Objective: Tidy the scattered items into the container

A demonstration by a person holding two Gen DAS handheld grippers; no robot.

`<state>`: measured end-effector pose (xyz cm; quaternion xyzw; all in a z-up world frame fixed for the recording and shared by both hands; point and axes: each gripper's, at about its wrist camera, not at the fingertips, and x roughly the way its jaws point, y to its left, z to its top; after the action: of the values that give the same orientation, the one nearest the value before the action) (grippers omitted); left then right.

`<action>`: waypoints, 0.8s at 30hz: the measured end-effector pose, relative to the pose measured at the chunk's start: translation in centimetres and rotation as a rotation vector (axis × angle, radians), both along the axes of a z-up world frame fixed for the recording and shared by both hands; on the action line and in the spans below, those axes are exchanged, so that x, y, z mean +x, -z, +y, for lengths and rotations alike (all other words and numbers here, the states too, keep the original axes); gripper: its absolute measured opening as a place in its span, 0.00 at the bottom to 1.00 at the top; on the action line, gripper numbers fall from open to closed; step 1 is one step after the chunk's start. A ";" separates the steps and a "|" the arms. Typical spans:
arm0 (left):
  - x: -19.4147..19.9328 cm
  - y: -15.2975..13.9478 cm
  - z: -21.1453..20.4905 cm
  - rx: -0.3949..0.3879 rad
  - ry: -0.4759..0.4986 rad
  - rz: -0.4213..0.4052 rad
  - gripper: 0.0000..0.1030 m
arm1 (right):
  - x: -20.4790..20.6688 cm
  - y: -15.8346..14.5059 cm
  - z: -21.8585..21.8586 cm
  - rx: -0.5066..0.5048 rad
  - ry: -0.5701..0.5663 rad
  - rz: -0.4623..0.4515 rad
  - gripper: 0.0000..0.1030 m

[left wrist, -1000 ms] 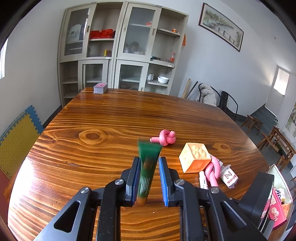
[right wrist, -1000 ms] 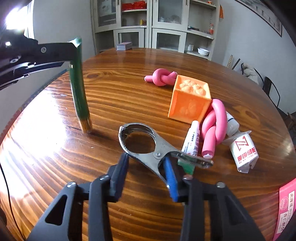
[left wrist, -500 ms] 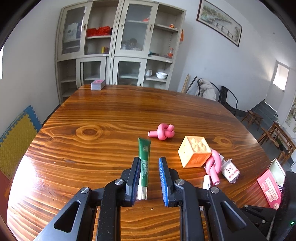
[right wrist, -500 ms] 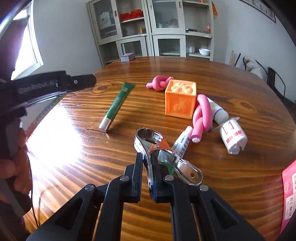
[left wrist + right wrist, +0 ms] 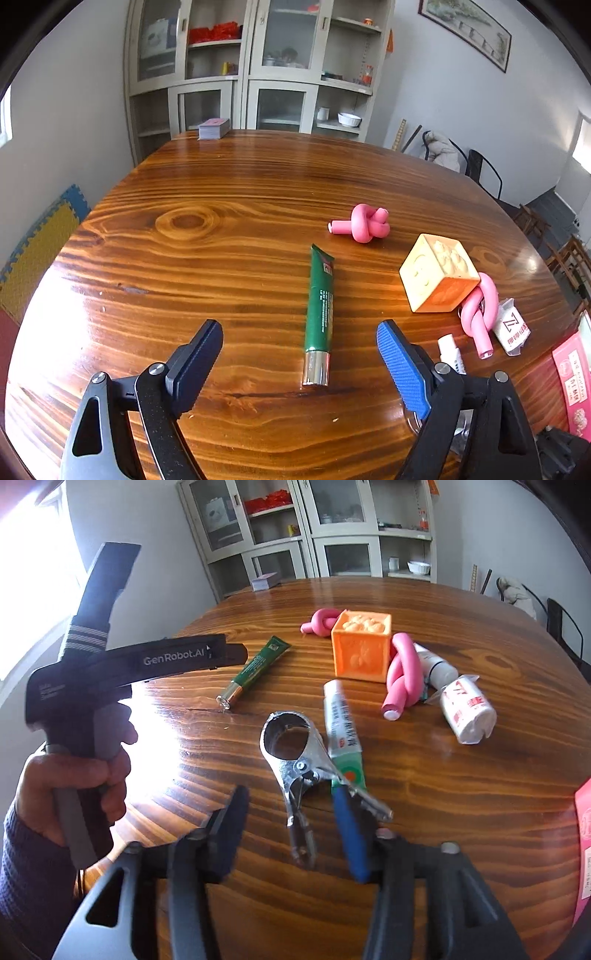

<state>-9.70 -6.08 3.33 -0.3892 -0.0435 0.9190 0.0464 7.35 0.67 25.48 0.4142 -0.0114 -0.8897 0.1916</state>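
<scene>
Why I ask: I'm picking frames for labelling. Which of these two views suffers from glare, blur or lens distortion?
Right wrist view: the window blows out at upper left, a white glare patch covers the table near the hand, and the right gripper is smeared by motion blur as its jaws open around the metal clamp. Left wrist view: sharp and evenly lit, though the fisheye bends the cabinet.

Grey glass-door cabinets (image 5: 255, 66) stand against the white far wall. A framed painting (image 5: 466, 33) hangs right. Window (image 5: 33, 572) light glares on the wooden worktop (image 5: 221, 206).
</scene>
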 end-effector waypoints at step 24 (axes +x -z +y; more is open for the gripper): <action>0.2 1.9 -1.8 -0.030 -0.014 -0.069 0.24 | -3.5 -1.3 -2.6 0.129 -0.337 0.100 0.76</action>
<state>-9.48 -7.87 1.43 -0.4211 -0.0340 0.9058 0.0326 3.83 -1.96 26.79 0.3770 0.1247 -0.8633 0.3116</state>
